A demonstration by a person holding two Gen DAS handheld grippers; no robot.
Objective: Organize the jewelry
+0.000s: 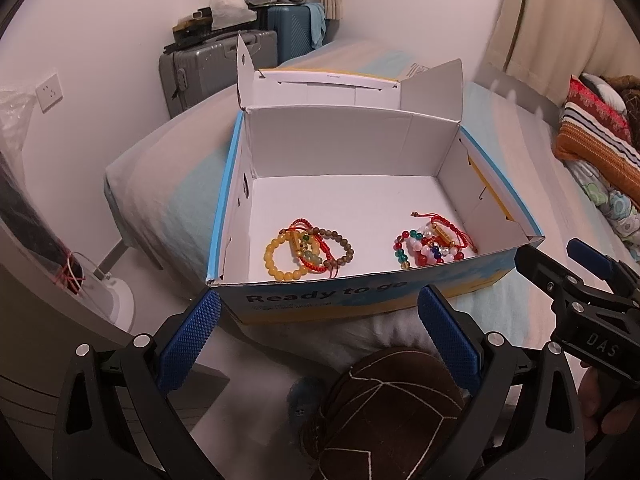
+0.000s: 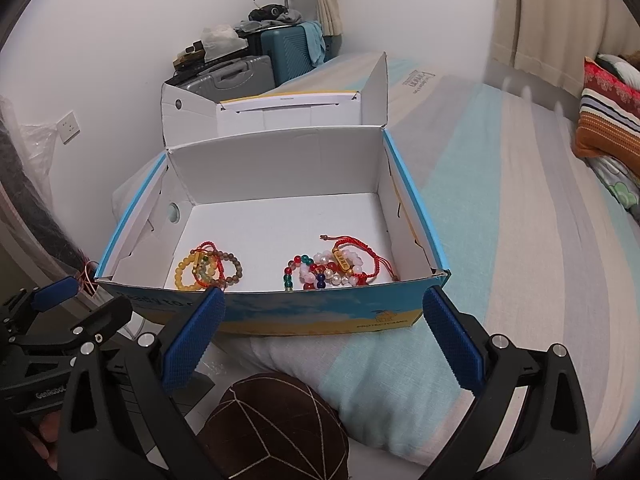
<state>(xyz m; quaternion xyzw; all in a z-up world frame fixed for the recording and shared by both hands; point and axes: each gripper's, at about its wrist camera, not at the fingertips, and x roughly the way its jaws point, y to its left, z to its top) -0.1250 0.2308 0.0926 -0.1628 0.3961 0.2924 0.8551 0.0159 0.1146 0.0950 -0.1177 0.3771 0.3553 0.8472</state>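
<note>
An open cardboard box [image 1: 352, 148] sits on a striped bed [image 2: 500, 208], lid flaps standing at its far side, and both grippers hang just outside its near wall, pointing in over the rim. The left gripper [image 1: 320, 320] is spread wide and holds nothing; the right gripper [image 2: 324, 316] is spread the same way, also empty. Two clusters of bracelets lie on the white box floor, well apart, both toward the near wall. The left cluster [image 1: 308, 254] — a yellow bead bracelet, a brown wooden bead bracelet, a red cord and some green beads, perhaps four or five pieces tangled — lies ahead and slightly left of the left gripper. The right cluster [image 2: 340, 268] — mixed red, green, blue and pearly beads with a red cord bracelet on top — sits almost straight ahead of the right gripper; its count is unclear. Each gripper is therefore nearer its own pile, and any reach must first clear the near wall, then drop. A brown patchwork cushion [image 2: 276, 424] lies close beneath both.
</note>
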